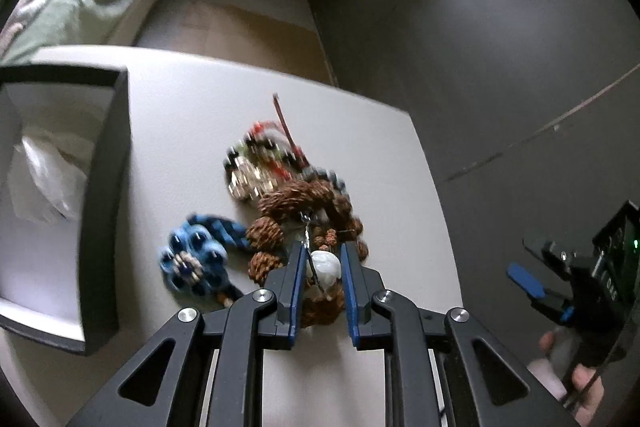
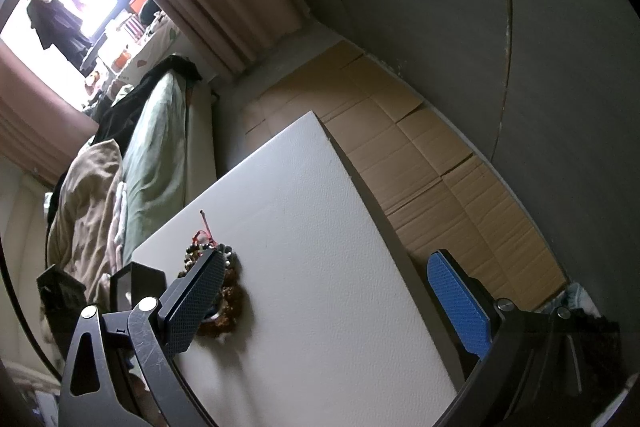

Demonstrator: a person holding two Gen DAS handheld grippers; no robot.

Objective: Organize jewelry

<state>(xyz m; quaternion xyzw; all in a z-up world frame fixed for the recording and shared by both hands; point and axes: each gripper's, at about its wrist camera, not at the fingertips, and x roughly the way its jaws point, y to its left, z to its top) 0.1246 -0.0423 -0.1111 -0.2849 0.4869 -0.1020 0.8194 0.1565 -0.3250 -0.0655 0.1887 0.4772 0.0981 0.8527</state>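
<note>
Two grippers: left gripper (image 1: 323, 269) over jewelry pile (image 1: 296, 211), jaws astride white bead (image 1: 326, 267).

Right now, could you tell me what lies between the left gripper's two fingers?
In the left wrist view, a white bead on the brown bead pile sits between the left gripper fingers.

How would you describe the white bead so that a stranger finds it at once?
On the white table, right of the open box, lies a jewelry pile. At its near edge, between the fingers of the left hand-held gripper, sits the white bead: smooth and pale, while its neighbours are rough brown beads.
</note>
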